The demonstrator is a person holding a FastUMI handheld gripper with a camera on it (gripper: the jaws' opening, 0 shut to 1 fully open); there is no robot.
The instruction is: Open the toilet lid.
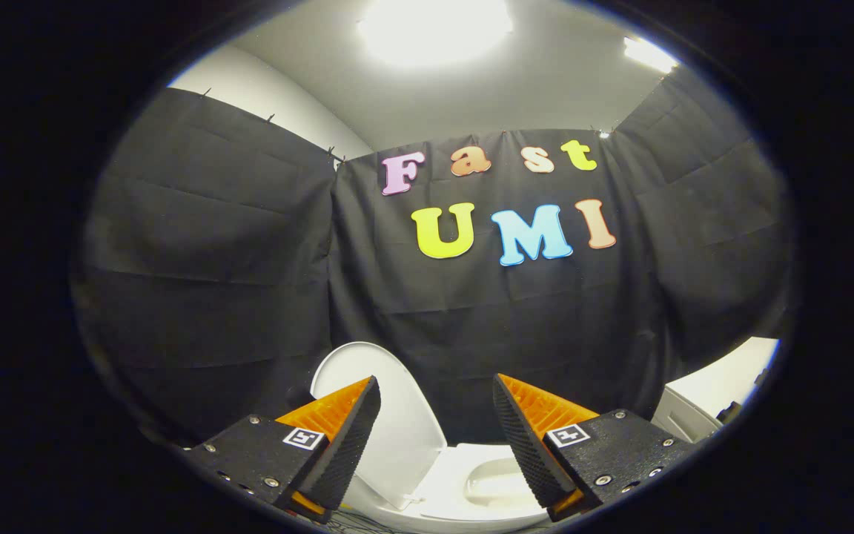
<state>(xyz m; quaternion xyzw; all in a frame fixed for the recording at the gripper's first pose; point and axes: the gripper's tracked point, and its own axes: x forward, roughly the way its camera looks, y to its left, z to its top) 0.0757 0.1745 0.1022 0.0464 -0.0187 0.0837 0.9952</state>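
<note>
Toilet lid [390, 415] stands raised; gripper [436, 430] jaws wide apart, holding nothing.

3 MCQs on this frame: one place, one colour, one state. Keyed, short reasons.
1. Where is the toilet lid?
A. flat over the bowl
B. raised, behind the left finger
C. on the floor

2. Colour of the toilet bowl?
A. white
B. blue
C. black

3. What is the gripper doing?
A. shut on the lid
B. shut on nothing
C. open, holding nothing

Key:
1 B, the lid stands up against the black cloth wall with the bowl exposed.
2 A, bowl and rim are white.
3 C, a wide gap separates the fingers, and the bowl shows through it.
</note>
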